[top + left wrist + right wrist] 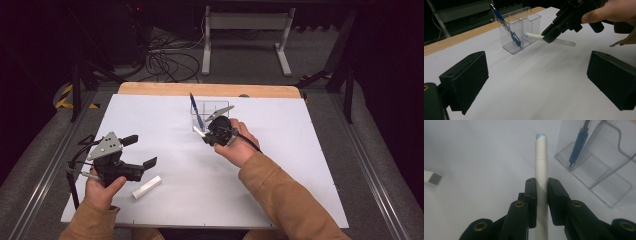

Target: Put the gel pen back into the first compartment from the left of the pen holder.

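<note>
The white marker [541, 167] is sitting clamped between the jaws of my right tongs [541, 200], gripped near its middle, and its pale blue capped end is sticking out past the jaw tips. In the left gripper view I am seeing that marker [560, 41] lying roughly level above the table [529, 85], not touching it, with the capped end pointing at the clear organizer [520, 30] and hanging just in front of its wall. My right tongs [547, 37] are coming at it from the far side, with a hand [610, 12] wrapped around the body of the tool.

My left tongs [536, 75] are standing released, both black pads wide apart with nothing between them, hovering over bare table. From the high view I am watching the left tongs [140, 152] near the table's left front, well apart from the right tongs [205, 134], which are hanging close to the organizer [210, 114] toward the far middle.

A blue pen [507, 28] is leaning inside one end compartment of the organizer, its tip at the bottom and its top rising above the rim. A second white stick-shaped piece [146, 187] is lying flat on the table just beside my left hand [102, 189], untouched.
</note>
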